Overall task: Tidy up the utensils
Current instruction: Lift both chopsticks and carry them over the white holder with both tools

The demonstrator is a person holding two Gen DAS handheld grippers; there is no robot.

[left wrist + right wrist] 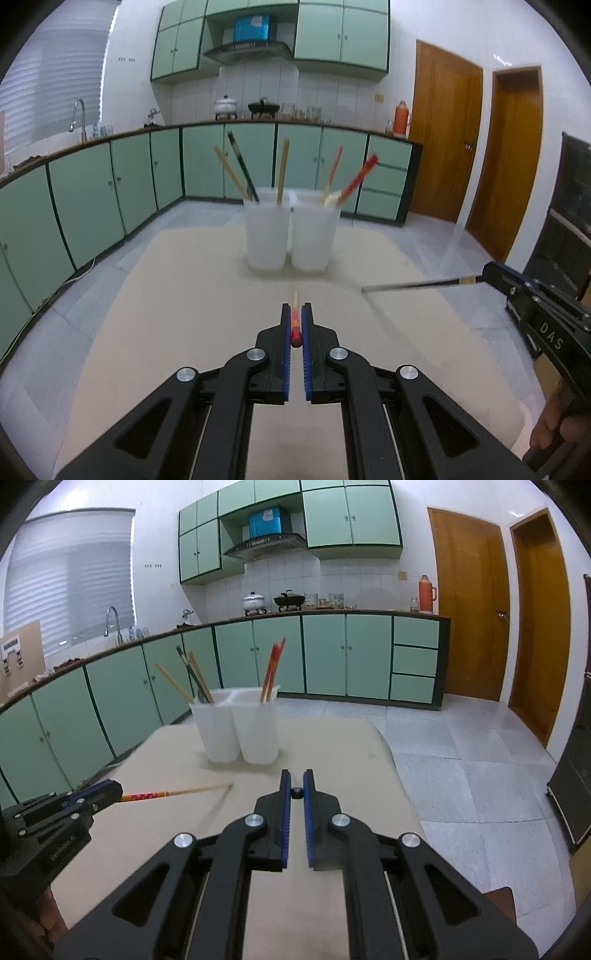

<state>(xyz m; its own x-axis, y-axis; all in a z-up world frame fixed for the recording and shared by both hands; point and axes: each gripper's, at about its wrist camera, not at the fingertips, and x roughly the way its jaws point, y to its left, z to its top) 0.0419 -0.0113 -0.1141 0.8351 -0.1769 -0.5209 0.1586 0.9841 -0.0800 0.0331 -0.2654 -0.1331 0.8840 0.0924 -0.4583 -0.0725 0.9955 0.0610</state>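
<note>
Both grippers are loaded, as I read it. On my left gripper (295,325) the blue pads are pinched narrow on a red-handled chopstick (295,321), gripped near its red butt end with the pale tip running forward along the fingers. From the right wrist view that same stick (173,794) sticks out sideways from the left tool, its long axis lying roughly level, tip towards the middle of the table (332,746).

My right gripper (295,794) is likewise closed down narrow, and a small dark round end shows between its pads. The left wrist view makes sense of that: a dark chopstick (413,285) with a pale band near the held end juts from the right tool, pointing left across the table.

The two white holder cups (288,236) stand side by side, touching, ahead of both tools near the far end of the table. The left cup already carries wooden and dark sticks; the right cup carries the red ones.

What the drop turns on, I judge, is this: the cups lie straight ahead of the left gripper and ahead-left of the right one, and both sticks lie flat while the cup mouths face up. Each stick needs tipping upright. The sorting also crosses over, red stick to the right cup, dark stick to the left.
</note>
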